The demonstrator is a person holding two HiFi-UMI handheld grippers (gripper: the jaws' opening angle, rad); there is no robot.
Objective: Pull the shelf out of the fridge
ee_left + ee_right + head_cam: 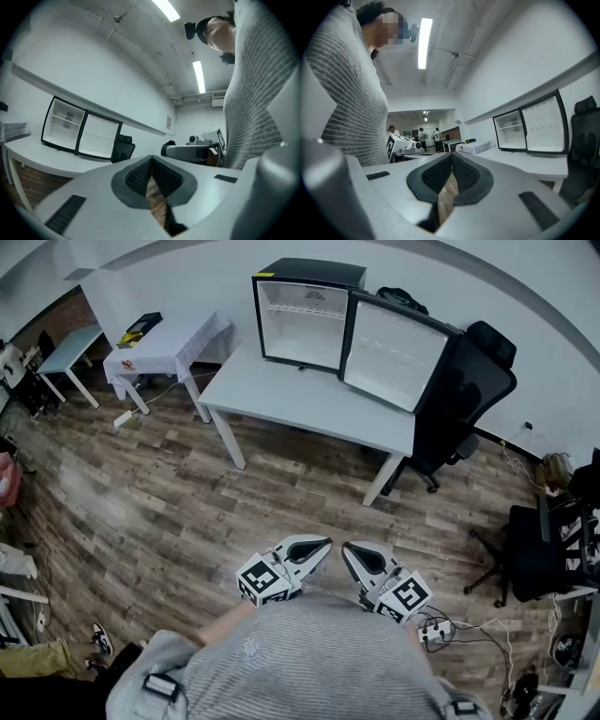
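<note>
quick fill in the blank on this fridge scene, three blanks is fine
The fridge stands on the white table with its door ____.
The shelf sits ____ the fridge.
The left tongs and right tongs are both ____, with nothing between them.
Missing words: open; inside; shut.

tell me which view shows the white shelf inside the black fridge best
The head view: it looks straight into the open black mini fridge, where the white shelf spans the upper part. Both gripper views catch it sidelong, off to one edge.
</note>
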